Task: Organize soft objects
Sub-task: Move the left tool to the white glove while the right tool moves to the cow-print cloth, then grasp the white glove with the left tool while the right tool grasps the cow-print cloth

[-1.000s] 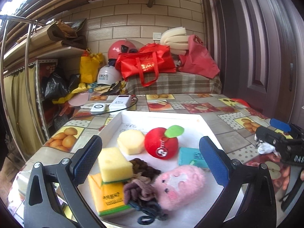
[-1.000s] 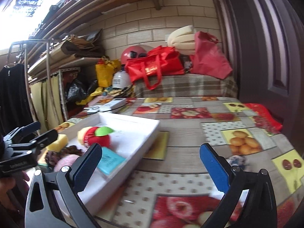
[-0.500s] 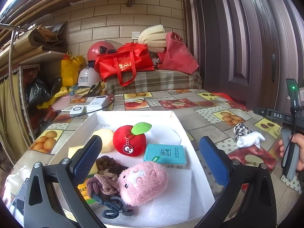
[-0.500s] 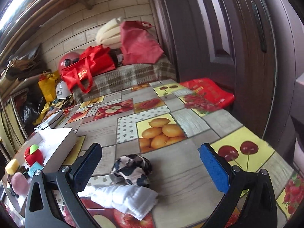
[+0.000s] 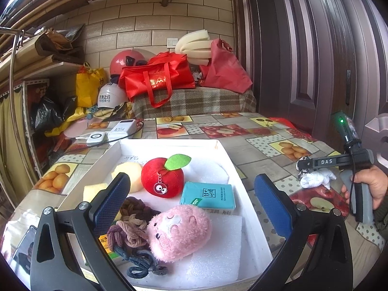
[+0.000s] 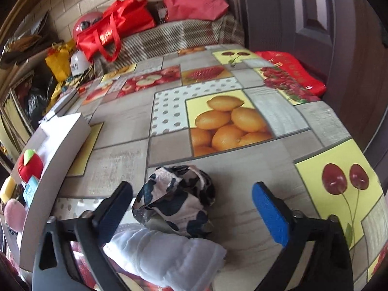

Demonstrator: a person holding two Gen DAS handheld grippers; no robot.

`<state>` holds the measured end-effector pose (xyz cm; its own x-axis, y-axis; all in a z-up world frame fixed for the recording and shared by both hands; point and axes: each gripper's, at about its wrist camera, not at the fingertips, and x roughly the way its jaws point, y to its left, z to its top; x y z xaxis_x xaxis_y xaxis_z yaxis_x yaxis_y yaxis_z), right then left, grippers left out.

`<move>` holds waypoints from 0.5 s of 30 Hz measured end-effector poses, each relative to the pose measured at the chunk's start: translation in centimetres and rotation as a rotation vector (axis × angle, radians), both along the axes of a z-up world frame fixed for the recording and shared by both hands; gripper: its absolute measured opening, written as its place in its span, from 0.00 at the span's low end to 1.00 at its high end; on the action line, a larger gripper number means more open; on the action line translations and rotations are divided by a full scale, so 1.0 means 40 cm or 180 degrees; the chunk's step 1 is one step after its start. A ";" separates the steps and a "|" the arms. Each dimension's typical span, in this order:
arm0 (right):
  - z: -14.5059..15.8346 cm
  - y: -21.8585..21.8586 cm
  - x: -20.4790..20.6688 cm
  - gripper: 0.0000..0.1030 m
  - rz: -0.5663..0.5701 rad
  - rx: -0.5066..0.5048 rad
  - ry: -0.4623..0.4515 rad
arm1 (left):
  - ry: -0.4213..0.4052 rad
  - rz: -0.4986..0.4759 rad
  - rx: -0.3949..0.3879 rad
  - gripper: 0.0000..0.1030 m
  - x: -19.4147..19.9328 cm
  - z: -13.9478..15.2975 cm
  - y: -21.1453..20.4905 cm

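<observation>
My right gripper (image 6: pixel 191 208), fingers spread wide and holding nothing, brackets the patterned crumpled cloth (image 6: pixel 175 200), which sits just ahead and nearer my left-side finger (image 6: pixel 116 203); a white cloth bundle (image 6: pixel 167 254) lies touching it, closer to the camera. Both rest on the worktop (image 6: pixel 242 169), outside the white tray (image 6: pixel 60 140). My left gripper (image 5: pixel 191 203), likewise spread and unladen, hovers over the tray's plush toys, well apart; the right is nearer.

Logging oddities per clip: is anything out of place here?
Yes. Two soft items lie outside the white tray on the tablecloth: a crumpled black-and-white cloth and a white cloth touching it. The other soft things sit in the tray. The open right gripper straddles the patterned cloth; the left gripper is open over the tray.
</observation>
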<state>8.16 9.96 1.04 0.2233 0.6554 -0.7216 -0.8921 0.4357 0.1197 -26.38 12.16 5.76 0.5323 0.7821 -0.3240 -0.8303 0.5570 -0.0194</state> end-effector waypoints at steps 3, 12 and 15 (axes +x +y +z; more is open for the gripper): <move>-0.004 0.005 -0.002 0.57 0.0076 -0.0032 0.0041 | -0.0003 -0.0001 -0.0003 1.00 0.000 0.000 0.001; -0.007 -0.007 -0.020 0.51 0.0225 0.0005 0.0155 | -0.0004 0.0000 -0.0002 1.00 0.000 -0.003 0.003; -0.009 -0.023 -0.043 0.51 0.0281 0.0063 0.0279 | -0.0003 -0.0001 0.0000 1.00 0.000 -0.003 0.002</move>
<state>6.43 9.06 0.68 0.1006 0.6839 -0.7226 -0.9126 0.3527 0.2068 -26.38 12.23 5.66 0.5328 0.7819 -0.3236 -0.8301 0.5573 -0.0201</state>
